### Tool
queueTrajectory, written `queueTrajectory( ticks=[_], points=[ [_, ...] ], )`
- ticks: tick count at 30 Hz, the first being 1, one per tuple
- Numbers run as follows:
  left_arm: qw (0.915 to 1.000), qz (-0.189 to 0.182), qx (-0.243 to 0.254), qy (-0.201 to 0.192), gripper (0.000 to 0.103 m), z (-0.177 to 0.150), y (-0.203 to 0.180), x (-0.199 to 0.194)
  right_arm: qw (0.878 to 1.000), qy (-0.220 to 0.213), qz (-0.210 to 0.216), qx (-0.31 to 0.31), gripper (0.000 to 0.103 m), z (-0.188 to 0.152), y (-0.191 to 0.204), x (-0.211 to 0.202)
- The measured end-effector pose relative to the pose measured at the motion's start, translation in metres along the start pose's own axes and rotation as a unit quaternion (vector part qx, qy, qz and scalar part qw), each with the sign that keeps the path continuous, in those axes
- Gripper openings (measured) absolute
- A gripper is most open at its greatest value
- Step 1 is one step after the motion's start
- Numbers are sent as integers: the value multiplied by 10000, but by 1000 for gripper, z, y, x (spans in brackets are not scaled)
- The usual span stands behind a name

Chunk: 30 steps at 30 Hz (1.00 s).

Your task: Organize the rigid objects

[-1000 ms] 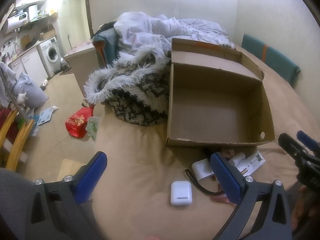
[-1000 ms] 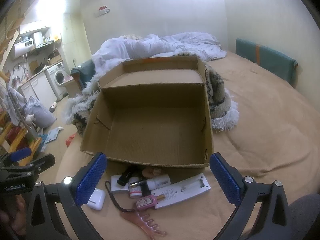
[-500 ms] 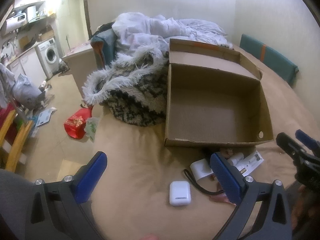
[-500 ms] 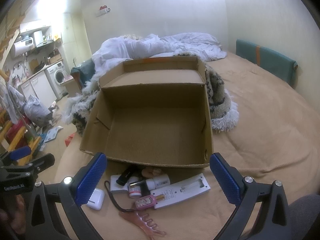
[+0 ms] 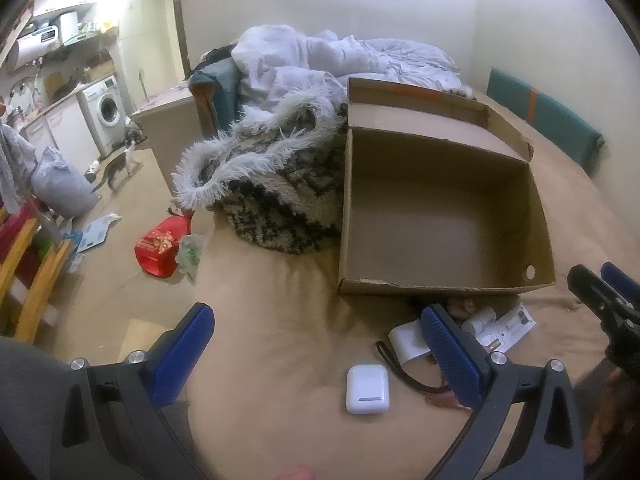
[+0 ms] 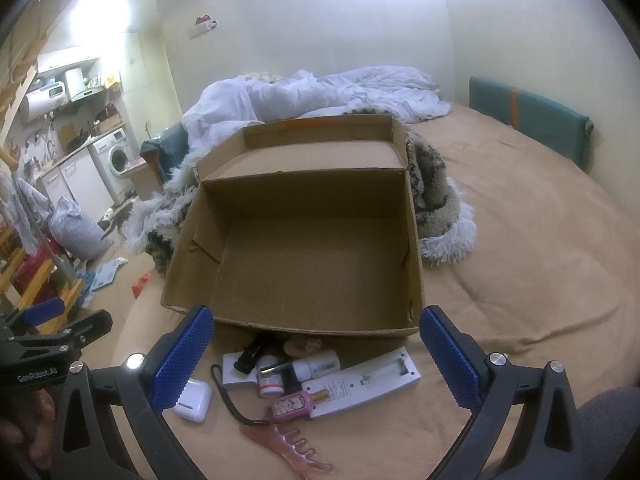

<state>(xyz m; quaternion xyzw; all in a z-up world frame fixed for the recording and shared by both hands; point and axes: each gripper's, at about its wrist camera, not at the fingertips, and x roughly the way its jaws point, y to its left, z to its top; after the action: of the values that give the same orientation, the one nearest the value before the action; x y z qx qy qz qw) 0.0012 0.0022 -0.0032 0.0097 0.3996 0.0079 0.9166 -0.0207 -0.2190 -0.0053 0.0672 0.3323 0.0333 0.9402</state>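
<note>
A wide bed with a tan cover (image 6: 520, 264) fills the scene, with a rumpled white duvet (image 6: 328, 88) heaped at its far end. An open brown cardboard box (image 6: 304, 256) sits on the cover, its inside bare and its lid flap standing up at the far side. A shaggy black-and-white blanket with a white fringe (image 5: 276, 184) lies against the box's left wall and curls round its far right corner.

Just near of the box's front wall lies a cluster of small things. The long white rectangular remote-like device (image 6: 366, 386) lies slanted at the right of the cluster. Left of it are a flat white block with a black cord (image 6: 234, 374), a black stick-shaped item (image 6: 256, 354) lying on that block, a small white bottle (image 6: 316, 364), a little red-capped jar (image 6: 270, 386) and a pink patterned bottle (image 6: 290, 404). A pink translucent comb-like tool (image 6: 288, 446) lies nearest. A white earbud case (image 5: 367, 389) rests apart at the left of the cluster.

The left gripper (image 5: 316, 350) hovers above the bed with its blue-padded fingers spread wide, holding nothing; the earbud case lies between them in its view. The right gripper (image 6: 316, 350) is likewise wide and unladen above the cluster.
</note>
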Motion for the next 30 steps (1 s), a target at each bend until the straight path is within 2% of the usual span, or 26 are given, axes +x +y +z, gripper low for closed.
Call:
queueTrajectory(
  ticks=[25,30],
  points=[
    [10000,2,4,41,103,-1,1,1,10000,23,1,-48,103,0,2,1],
    [9998,0,4,206,103,1,1,8,9999,105,99,82,103,3,-2,3]
  ],
)
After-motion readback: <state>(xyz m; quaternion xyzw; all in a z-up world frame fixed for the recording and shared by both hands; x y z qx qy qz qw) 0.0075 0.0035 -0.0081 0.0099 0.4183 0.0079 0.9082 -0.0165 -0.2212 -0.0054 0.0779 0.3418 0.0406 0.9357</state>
